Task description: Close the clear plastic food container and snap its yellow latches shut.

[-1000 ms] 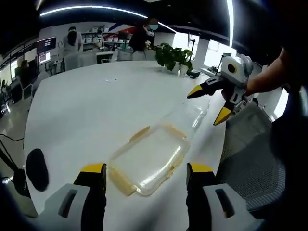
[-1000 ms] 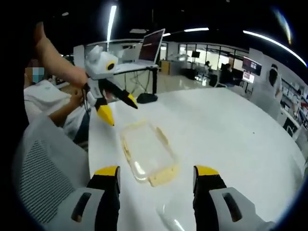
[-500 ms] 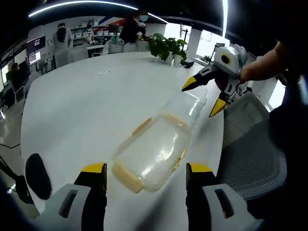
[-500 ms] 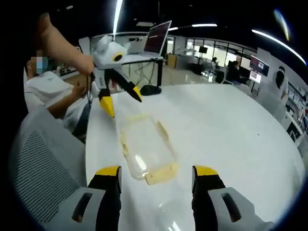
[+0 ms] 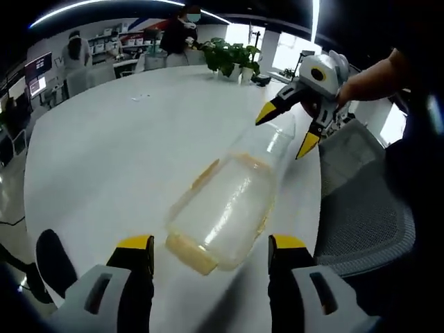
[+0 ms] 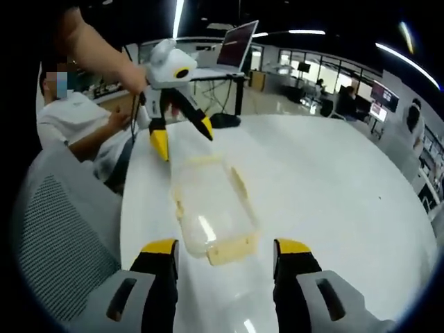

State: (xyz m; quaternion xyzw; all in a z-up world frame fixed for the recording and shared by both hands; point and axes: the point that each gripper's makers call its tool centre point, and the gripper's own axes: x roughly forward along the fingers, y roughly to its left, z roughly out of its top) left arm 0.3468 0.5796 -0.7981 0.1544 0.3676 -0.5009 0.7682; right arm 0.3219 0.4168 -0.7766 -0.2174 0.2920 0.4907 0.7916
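Note:
A clear plastic container (image 5: 229,205) with yellow latches (image 5: 191,251) lies on the white table (image 5: 118,146), just ahead of my left gripper (image 5: 211,244), which is open and holds nothing. A clear lid (image 5: 274,142) lies past the container's far end. Above that lid hovers my right gripper (image 5: 284,132), open, its yellow tips apart. In the right gripper view the same container (image 6: 208,205) sits in front of my open right gripper (image 6: 225,248), and the left gripper (image 6: 182,139) hangs open over its far end. The latches (image 6: 229,248) stick out from the sides.
A grey mesh chair (image 5: 354,208) stands at the table's edge beside the container, seen also as the chair (image 6: 55,236). Potted plants (image 5: 232,59) sit at the far side. A laptop on a stand (image 6: 236,52) and several people are behind.
Both grippers have edged closer over the container's ends and stay open. The container rests in the same spot on the table.

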